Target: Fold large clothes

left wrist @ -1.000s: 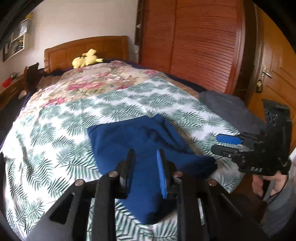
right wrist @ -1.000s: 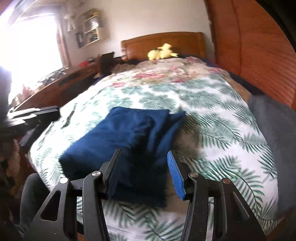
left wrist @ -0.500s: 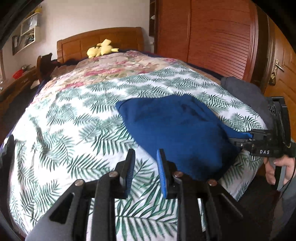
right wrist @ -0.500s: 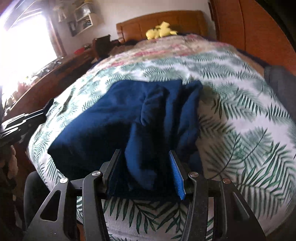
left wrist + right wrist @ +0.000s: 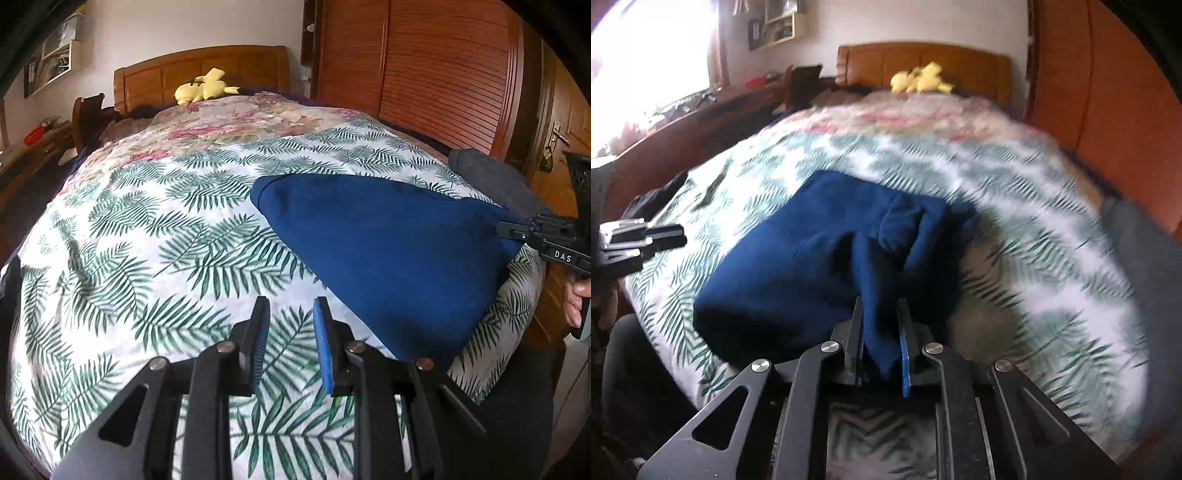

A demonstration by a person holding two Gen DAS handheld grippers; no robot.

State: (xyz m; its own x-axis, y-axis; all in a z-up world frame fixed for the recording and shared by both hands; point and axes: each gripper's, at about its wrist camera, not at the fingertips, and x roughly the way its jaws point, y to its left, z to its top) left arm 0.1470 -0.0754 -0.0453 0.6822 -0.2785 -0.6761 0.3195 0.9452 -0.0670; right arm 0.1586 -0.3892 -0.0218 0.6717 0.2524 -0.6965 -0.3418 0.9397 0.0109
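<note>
Blue garment (image 5: 820, 254) bunched on near right part of bed (image 5: 155, 236). Right claw (image 5: 881, 332) closing, fold of garment between jaws. Left claw (image 5: 288, 332) narrowly parted, empty, above bedcover.

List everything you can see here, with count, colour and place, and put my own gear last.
garment: one, dark blue, near bed edge, corner in right gripper
grey cloth: one, dark grey, bed's wardrobe side
leaf cover: one, white and green, over bed
floral quilt: one, pink and beige, toward headboard
plush: one, yellow, by headboard
headboard: one, brown wood, far end
wardrobe: one, red-brown
left gripper: black, slightly apart, nothing between
right gripper: black, jaws closing on garment
hand: one, on right gripper's handle
</note>
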